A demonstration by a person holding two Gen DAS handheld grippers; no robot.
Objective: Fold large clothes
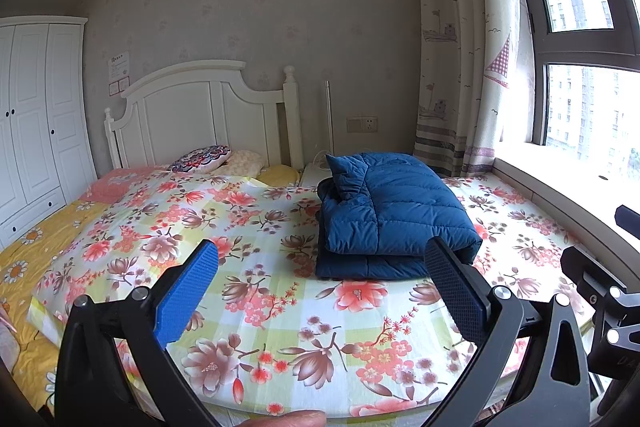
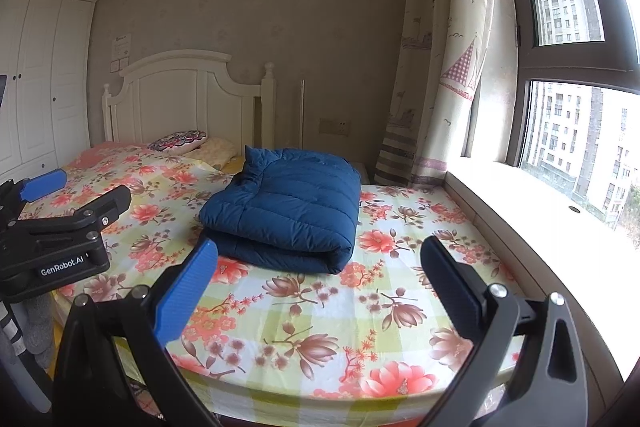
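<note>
Blue pads: the left gripper (image 1: 322, 279) shows one blue pad and one dark pad, jaws spread wide, nothing between them.
Right gripper (image 2: 319, 271): same build, jaws also spread wide and empty, hanging above the near part of the bed.
Contact: neither pair of jaws touches cloth; both hover clear of the floral sheet (image 1: 256, 307).
Jacket (image 1: 390, 217): a dark blue quilted puffer, lying ahead of both jaws on the sheet; just beyond the dark pad in the left wrist view, just beyond the blue pad in the right wrist view.
Jacket shape: doubled over into a thick rectangular bundle, rounded fold edge nearest the jaws, collar poking up at the far end.
Neighbour tool: in the right wrist view the left gripper's body sits off to the left of the right jaws, well apart from the jacket.
Beyond the jacket: pillows (image 1: 206, 158) and a white headboard (image 1: 200, 115) further out; a curtain (image 1: 460, 67) and a window sill (image 2: 540, 211) off to the right.
Step in hand: the fold looks finished and the jacket released; the task seems at or near its end.
Next move: if anything, a light press to flatten the puffy top layer or a nudge to square the edges. Down filling springs back, so the bundle may creep open.
</note>
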